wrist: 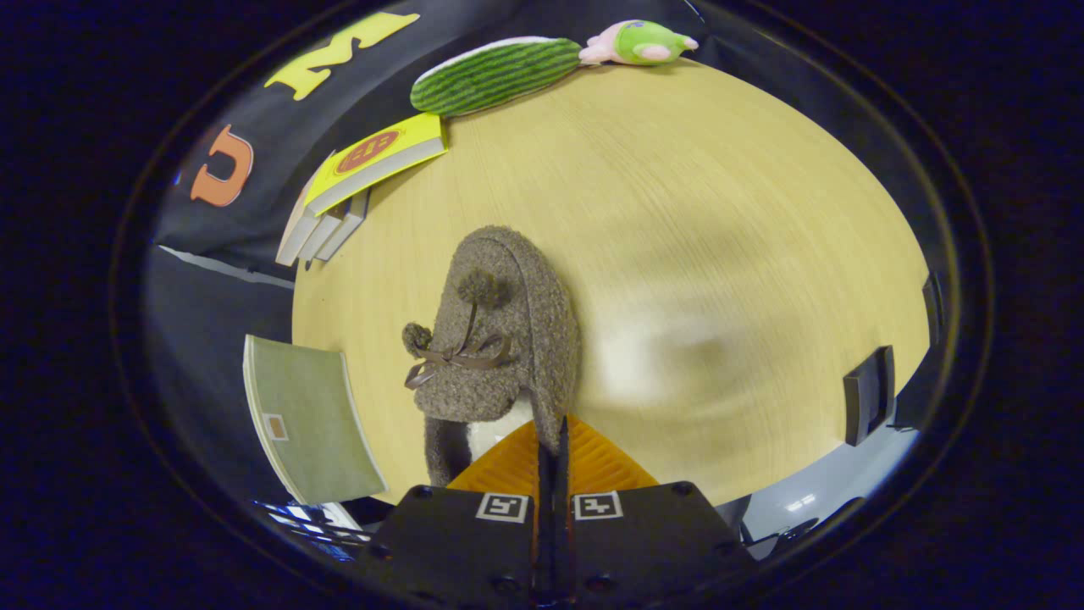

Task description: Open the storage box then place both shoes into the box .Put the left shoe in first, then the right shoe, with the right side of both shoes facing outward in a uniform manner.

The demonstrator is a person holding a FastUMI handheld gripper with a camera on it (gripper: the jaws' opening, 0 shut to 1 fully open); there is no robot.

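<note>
My gripper (550, 440): two black housing plates, each with a small square black-and-white fiducial marker near its front inner corner. Dark round screws sit at the plates' corners and along their near edge. Fingers (508, 466) are orange, ribbed, wedge-shaped, tapering forward.

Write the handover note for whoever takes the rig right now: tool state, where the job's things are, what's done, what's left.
Tool: orange fingers shut on the heel edge of the fuzzy brown slipper, which hangs toe-forward over the wooden table.
Around: stacked books, green notebook, watermelon plush and green-pink toy at the table's far edge.
Done: one slipper gripped.
Left: carry it to the storage box and place it; I can't tell which shoe this is.
</note>
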